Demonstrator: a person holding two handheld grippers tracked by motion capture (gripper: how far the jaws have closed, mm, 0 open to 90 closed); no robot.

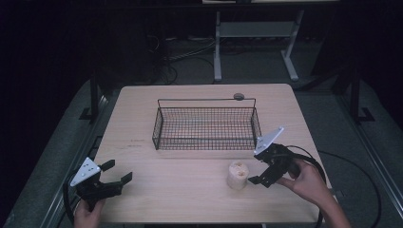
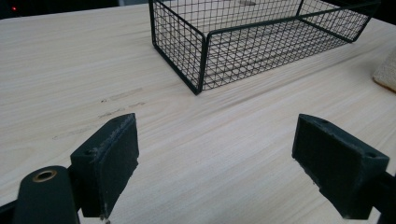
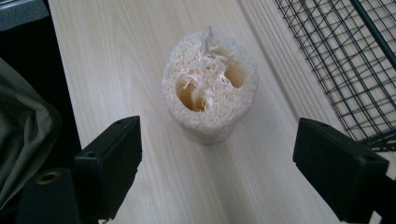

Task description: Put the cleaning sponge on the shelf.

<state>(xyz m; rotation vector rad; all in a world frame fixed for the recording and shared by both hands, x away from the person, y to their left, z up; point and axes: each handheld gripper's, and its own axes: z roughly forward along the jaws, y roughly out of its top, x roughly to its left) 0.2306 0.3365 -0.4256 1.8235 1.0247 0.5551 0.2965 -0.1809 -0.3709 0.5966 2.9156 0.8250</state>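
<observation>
The high view looks forward and down from above the person's side, taking in the whole table (image 1: pixel 190 199), the wire basket (image 1: pixel 206 124) at its middle and the floor beyond. The left gripper view sits low and close over the wood, facing the basket's near corner (image 2: pixel 200 70) between its own tongs (image 2: pixel 217 163) (a loofah piece's edge (image 2: pixel 386 72) shows at right). The right gripper view looks steeply down, very near the loofah piece (image 3: pixel 210 84), sharing the basket (image 3: pixel 345 60) with both others.
</observation>
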